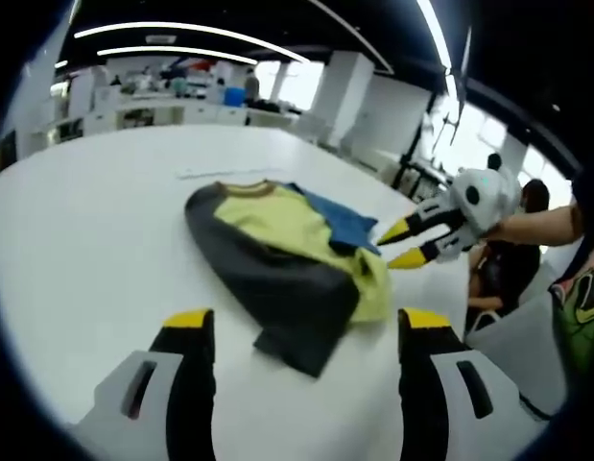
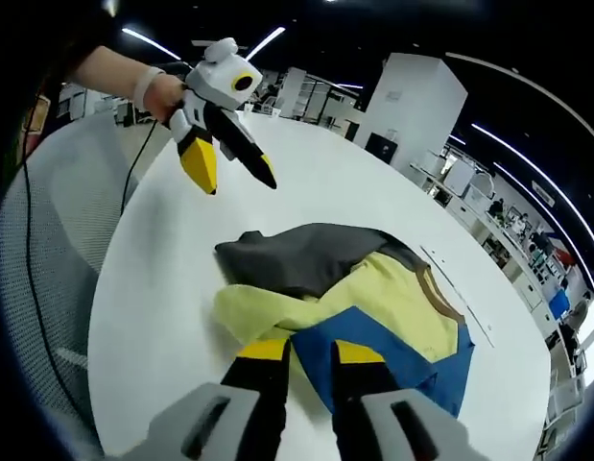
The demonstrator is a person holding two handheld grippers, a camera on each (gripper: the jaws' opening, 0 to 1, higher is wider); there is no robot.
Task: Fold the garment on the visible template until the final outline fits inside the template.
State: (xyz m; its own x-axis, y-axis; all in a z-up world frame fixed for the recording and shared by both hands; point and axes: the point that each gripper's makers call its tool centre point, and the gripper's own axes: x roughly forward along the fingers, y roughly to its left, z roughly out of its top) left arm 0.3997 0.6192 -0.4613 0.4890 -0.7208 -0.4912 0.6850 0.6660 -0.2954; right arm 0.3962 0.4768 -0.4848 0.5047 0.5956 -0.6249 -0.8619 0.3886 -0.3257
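Lying crumpled near the middle of the round white table, the garment: yellow body, dark grey sleeve draped toward the near edge, blue panel on the far side. Showing in the right gripper view as the same heap, grey part farthest, blue part nearest the jaws.

Hovering above the table short of the grey sleeve, the left gripper, jaws standing wide apart, nothing between them. Appearing also in the right gripper view, held by a hand, yellow tips splayed and in the air beyond the garment.

Reaching in beside the blue panel, the right gripper, tips slightly parted, just by the cloth. Sitting over the blue and yellow fabric in its own view, jaws narrowly apart; cannot tell whether any cloth is being pinched.

Running as a faint pale strip on the tabletop beyond the garment, a marked line, seen again past the collar.

Standing close to the table edge, a grey chair with a black cable hanging across it. Leaving wide bare tabletop all round the garment. Filling the background, office desks and shelving under ceiling light strips.
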